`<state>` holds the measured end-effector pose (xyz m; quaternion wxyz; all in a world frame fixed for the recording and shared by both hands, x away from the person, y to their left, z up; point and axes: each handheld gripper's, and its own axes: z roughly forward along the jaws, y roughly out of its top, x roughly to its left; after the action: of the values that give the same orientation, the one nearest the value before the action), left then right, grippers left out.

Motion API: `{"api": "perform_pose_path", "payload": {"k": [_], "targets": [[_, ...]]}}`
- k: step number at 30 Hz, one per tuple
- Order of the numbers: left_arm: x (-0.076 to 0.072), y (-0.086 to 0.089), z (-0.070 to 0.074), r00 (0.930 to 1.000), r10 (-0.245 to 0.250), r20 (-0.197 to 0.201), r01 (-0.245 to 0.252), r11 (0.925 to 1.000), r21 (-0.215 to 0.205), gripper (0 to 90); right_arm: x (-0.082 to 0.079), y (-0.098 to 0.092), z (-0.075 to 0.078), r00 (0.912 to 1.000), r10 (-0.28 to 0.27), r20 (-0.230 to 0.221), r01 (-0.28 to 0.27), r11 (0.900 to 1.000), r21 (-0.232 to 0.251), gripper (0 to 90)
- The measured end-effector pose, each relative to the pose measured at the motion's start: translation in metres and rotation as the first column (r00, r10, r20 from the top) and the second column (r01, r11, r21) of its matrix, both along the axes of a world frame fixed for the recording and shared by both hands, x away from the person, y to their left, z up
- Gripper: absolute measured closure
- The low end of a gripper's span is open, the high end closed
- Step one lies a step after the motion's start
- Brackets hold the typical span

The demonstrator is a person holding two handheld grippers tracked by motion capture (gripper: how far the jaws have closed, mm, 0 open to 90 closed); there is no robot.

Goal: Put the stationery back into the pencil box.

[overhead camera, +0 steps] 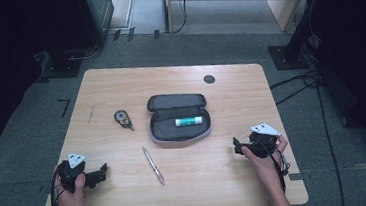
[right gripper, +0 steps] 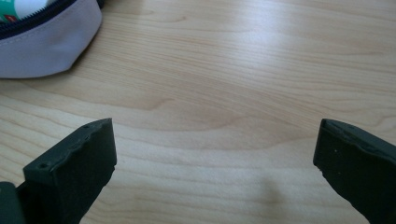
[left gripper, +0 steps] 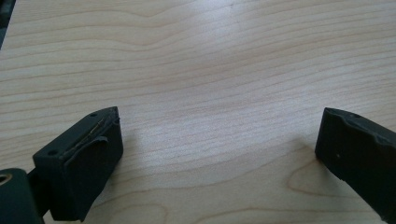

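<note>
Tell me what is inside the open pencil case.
Inside the pencil case lies one glue stick, white with a green label. The dark lining hides anything deeper; I cannot tell more.

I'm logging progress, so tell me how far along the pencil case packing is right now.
Early stage. Done: the pencil case lies open with a glue stick already inside. In hand: nothing; the left claw and right claw are both open, resting near the front edge of the table. Left: the pen and the correction tape lie outside the case, which is unzipped.
</note>
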<state>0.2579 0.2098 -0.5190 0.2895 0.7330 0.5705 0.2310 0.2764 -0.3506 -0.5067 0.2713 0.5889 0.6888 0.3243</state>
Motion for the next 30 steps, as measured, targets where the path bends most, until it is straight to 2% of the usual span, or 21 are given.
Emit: {"api": "perform_pose_path", "payload": {"k": [8,26,30], "targets": [[0.0,0.0,0.0,1.0,0.0,0.0,0.0,1.0,0.0,1.0,-0.011,-0.014,-0.006,0.9995,-0.029,-0.014,0.03,0.999,0.017,0.0],[0.0,-0.001,0.0,1.0,0.008,0.0,-0.008,1.0,0.0,1.0,-0.036,-0.042,-0.018,0.9961,-0.075,-0.046,0.076,0.997,0.024,0.0],[0.001,-0.001,0.001,0.9999,-0.004,-0.014,0.004,1.0,0.005,1.0,-0.039,-0.045,-0.018,0.9958,-0.08,-0.043,0.08,0.997,0.003,0.0]]}}
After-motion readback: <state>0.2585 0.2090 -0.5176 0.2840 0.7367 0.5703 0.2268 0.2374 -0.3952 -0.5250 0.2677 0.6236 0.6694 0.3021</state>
